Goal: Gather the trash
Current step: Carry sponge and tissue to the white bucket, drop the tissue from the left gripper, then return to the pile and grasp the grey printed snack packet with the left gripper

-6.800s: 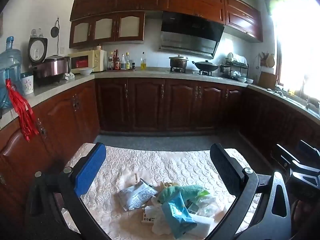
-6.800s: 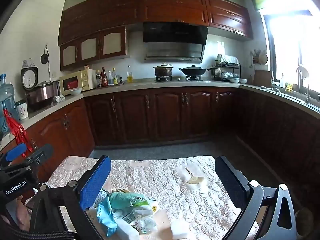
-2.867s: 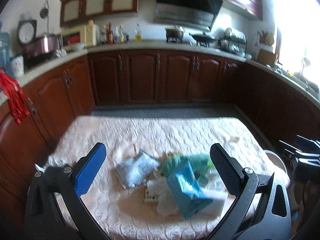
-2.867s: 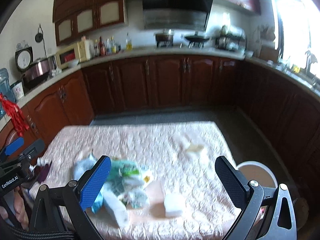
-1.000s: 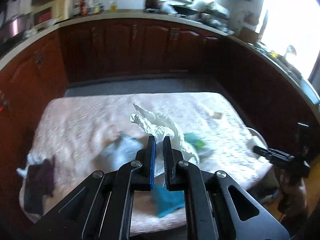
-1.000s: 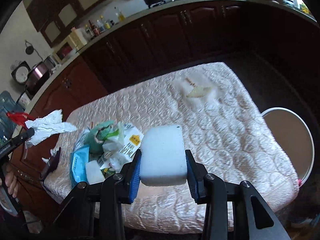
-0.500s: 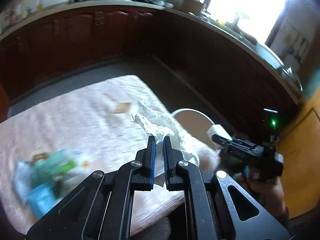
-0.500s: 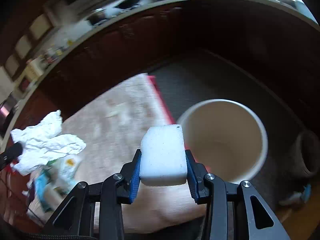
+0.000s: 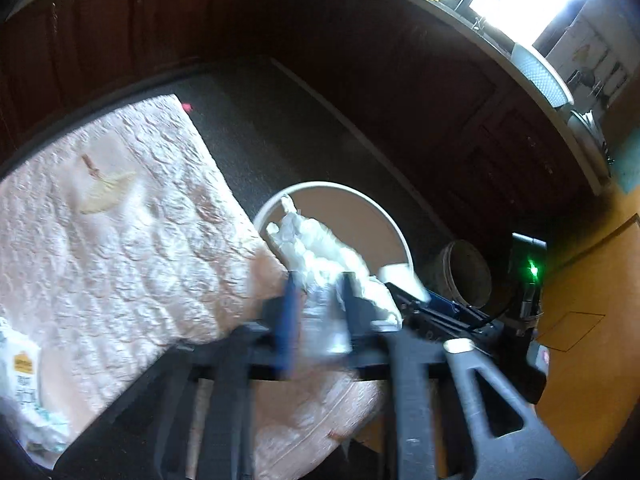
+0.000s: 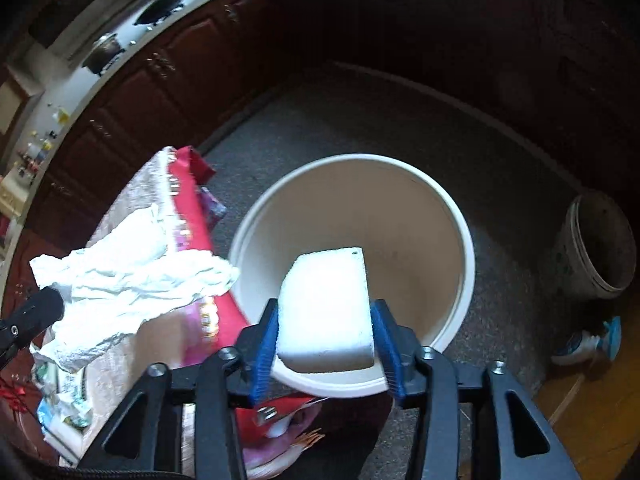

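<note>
Two tools over the bin right now, both letting go. Biggest thing first: the tabletop (image 9: 120,240) with its pale quilted cover fills the left of my left wrist view, a scrap of wrapper (image 9: 102,196) lying on it at upper left. Just off its edge stands the white bin (image 10: 466,272), wide mouth filling the centre of my right wrist view. A second, darker bucket (image 10: 600,240) sits on the floor at the right of that frame. My right tool (image 10: 324,344) hangs above the bin's near rim, jaws opening, the white foam block (image 10: 326,308) between them, tilted. My left tool (image 9: 318,308) is blurred at centre frame, jaws opening too, with the crumpled white paper (image 9: 320,256) between its fingers, bunched over the bin's edge.
</note>
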